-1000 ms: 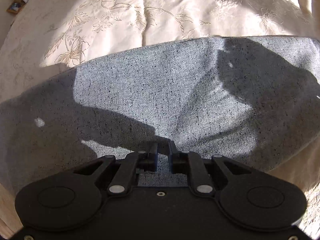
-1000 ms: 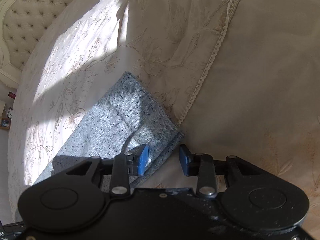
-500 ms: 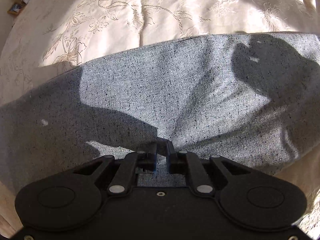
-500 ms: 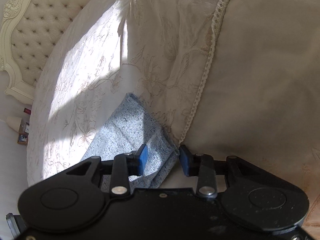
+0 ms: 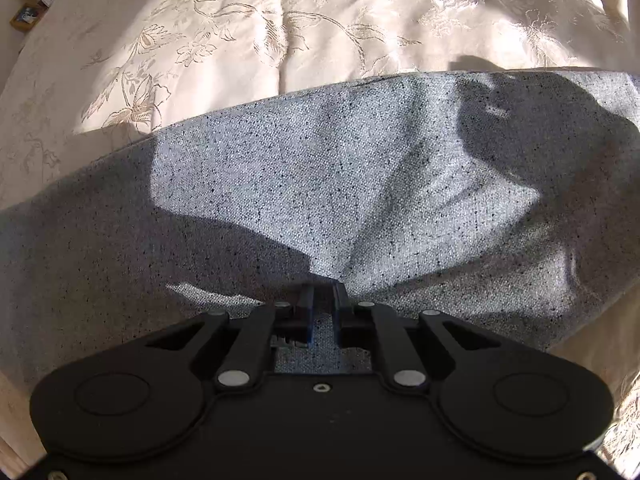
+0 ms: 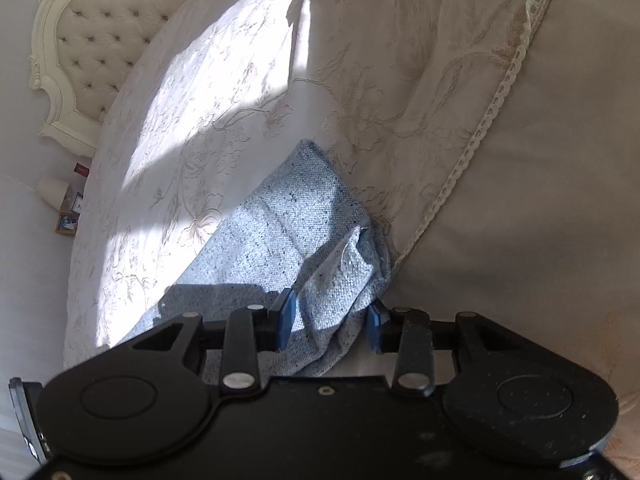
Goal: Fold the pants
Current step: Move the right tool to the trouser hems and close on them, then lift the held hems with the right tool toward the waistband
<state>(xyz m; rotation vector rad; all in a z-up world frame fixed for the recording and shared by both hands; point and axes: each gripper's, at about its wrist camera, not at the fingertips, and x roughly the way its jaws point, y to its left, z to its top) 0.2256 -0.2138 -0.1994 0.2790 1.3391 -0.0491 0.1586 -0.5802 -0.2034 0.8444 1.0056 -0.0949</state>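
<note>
Left wrist view: the left hand-held gripper is clamped on a pinch of the pants, its 2 fingers nearly together with a narrow strip of grey-blue cloth between them. The likely trouble here is slip: the bite looks shallow, at the near edge of the pants, and if only 1 layer is caught, lifting would drag that layer off the one beneath and spoil the fold. The pants lie on the bed cover, spread wide across the view in front of the gripper. The fabric is a speckled woven grey-blue, with soft creases fanning out from the pinch and hard shadows across it.

Right wrist view: the right hand-held gripper stands apart, its blue pads on either side of the pants' end but not pressing it. The risk is a poor catch: that end of the pants is bunched and partly turned over, so closing now could take a stray flap, not the full edge. The end touches a cream pillow with a lace trim, which could snag or get nipped. The headboard is well beyond the pants.
</note>
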